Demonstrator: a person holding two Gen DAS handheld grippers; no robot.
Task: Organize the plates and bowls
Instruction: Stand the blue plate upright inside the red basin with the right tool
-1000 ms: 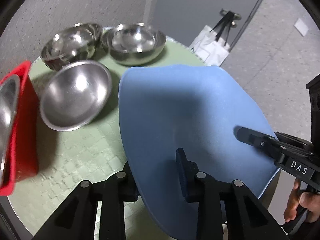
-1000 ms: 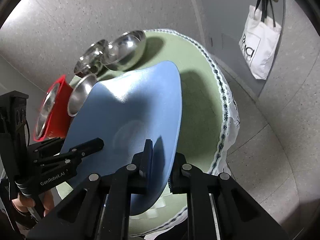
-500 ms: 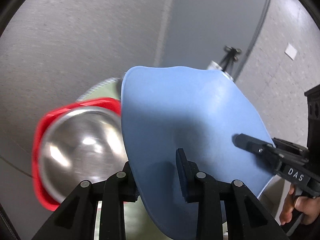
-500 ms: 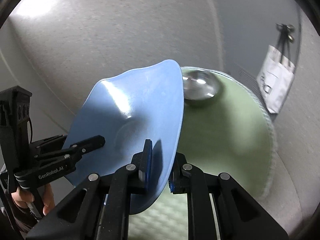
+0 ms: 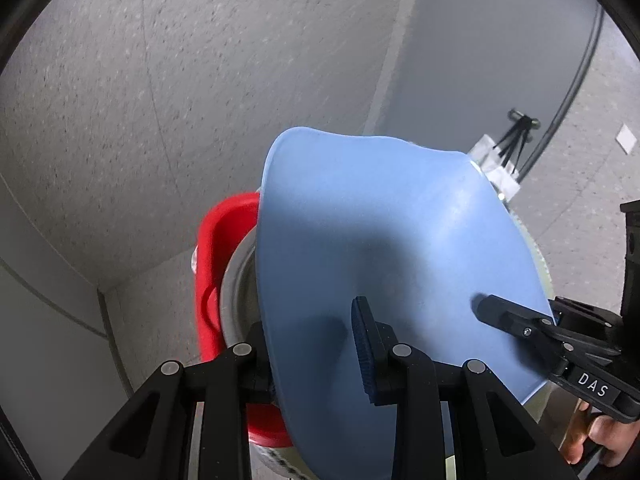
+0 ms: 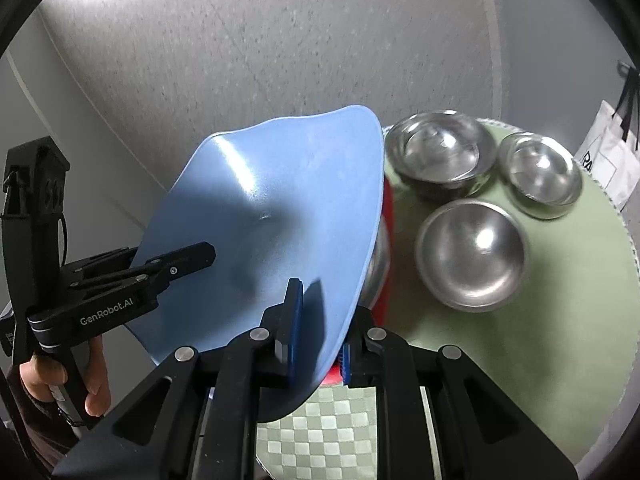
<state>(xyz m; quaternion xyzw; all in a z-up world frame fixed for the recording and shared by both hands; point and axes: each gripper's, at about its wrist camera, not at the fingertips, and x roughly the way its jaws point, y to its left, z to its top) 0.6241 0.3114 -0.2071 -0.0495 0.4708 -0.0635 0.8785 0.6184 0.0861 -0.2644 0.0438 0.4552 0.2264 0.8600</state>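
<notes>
Blue plate (image 6: 280,216): held tilted on edge, above red bin (image 5: 224,240). Red bin holds steel bowl (image 5: 236,292), mostly hidden behind plate.
Left gripper (image 5: 316,344): jaws clamped on plate rim at 6 o'clock.
Right gripper (image 6: 316,328): jaws clamped on opposite rim.
Right view only: three empty steel bowls (image 6: 472,256) on green mat (image 6: 560,340), 1 to 3 o'clock of plate; mat bare toward near edge.
Left view only: grey wall (image 5: 200,80) behind plate.

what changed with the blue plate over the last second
Both grippers, left and right, carried the blue plate off the table's middle to above the red tub holding a steel bowl. Unchanged: both stay clamped on its rim, and the three steel bowls sit as before.
</notes>
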